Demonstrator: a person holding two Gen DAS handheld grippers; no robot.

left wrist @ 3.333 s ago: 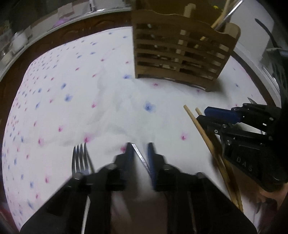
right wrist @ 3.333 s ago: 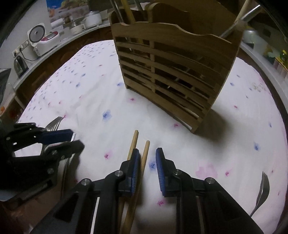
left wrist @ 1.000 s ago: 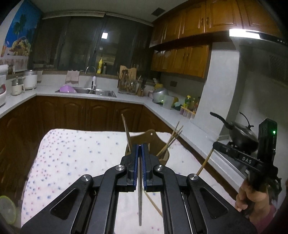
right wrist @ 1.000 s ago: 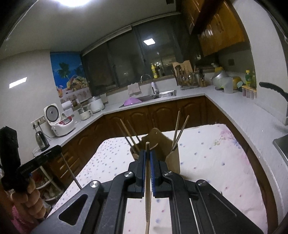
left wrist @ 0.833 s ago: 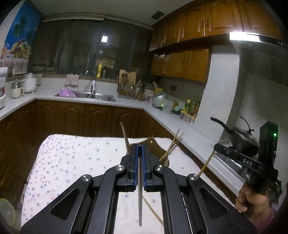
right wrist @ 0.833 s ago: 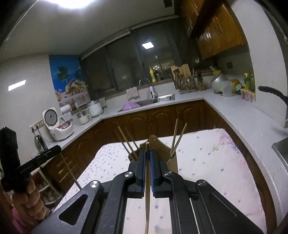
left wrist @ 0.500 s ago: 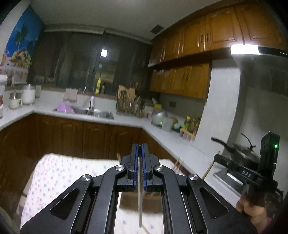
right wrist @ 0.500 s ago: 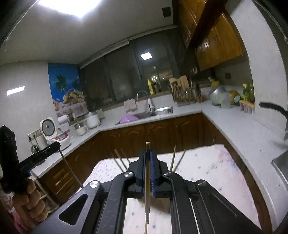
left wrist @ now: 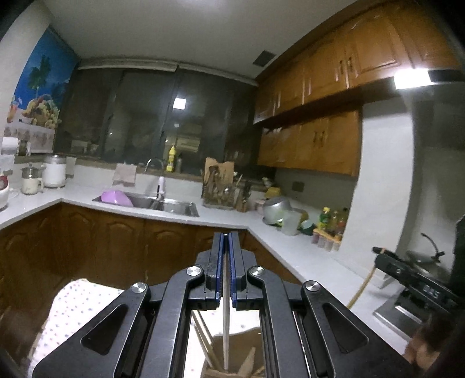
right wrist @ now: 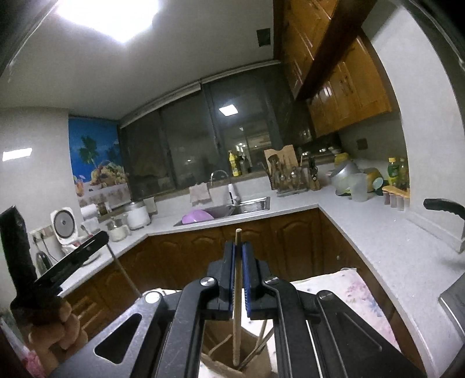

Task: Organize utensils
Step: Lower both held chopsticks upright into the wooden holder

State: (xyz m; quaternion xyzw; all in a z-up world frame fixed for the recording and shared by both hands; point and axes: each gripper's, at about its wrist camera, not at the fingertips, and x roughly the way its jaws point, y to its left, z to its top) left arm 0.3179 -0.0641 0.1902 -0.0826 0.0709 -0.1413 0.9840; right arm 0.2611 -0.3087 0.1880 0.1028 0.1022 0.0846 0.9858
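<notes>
Two tongs hang above the wooden utensil holder [right wrist: 229, 363] on the flower-print cloth [right wrist: 360, 293] of the tabletop. The left tongs [left wrist: 226, 261] are clamped on a thin metal utensil [left wrist: 225, 328], the right tongs [right wrist: 238, 267] on a wooden chopstick [right wrist: 237, 314]; both lower ends reach the holder's open top.

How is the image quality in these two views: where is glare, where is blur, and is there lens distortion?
Left wrist view: the range-hood light blows out white, the cabinets beside it are slightly smeared, and the countertop bows from fisheye distortion. Right wrist view: the ceiling light glares strongly, the corners fall to black, yet the wooden chopstick in the right gripper stays sharp.
</notes>
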